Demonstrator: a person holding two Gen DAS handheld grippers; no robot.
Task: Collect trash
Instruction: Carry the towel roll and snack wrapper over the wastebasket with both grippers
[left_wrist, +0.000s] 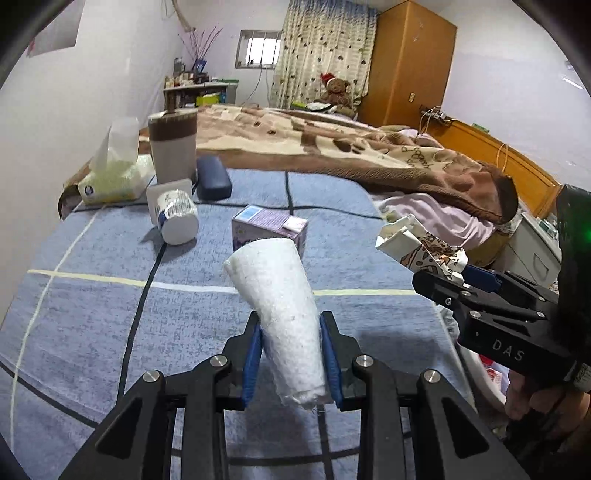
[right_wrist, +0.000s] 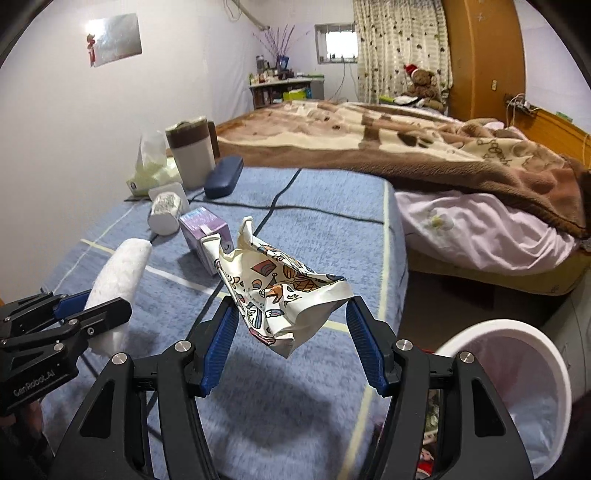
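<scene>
While both pieces hung clear of the blue cover (left_wrist: 110, 314), my left-wrist view had the left tongs (left_wrist: 291, 354) clenched on a rolled white wad (left_wrist: 277, 306), blue pads pressed to both its sides and its far end pointing up and away. Beyond it on the cover sat a purple carton (left_wrist: 269, 229), and further left a white cup (left_wrist: 177, 218) lay on its side near a tissue pack (left_wrist: 110, 177), a tumbler (left_wrist: 173, 147) and a dark case (left_wrist: 214, 177). At the right edge the other tongs held crumpled printed paper.

From the right wrist, the right tongs (right_wrist: 291, 332) grasped that paper (right_wrist: 280, 291) across a wide, crushed span, raised above the cover. A white bin (right_wrist: 517, 369) stood low at the right, off the bed's edge, mouth open.

I judged this the carry step: two pieces picked, neither yet dropped. Next I needed to swing each load over the bin's mouth and release inside the rim, the right one being nearer. The carton and cup looked like later pickups.
</scene>
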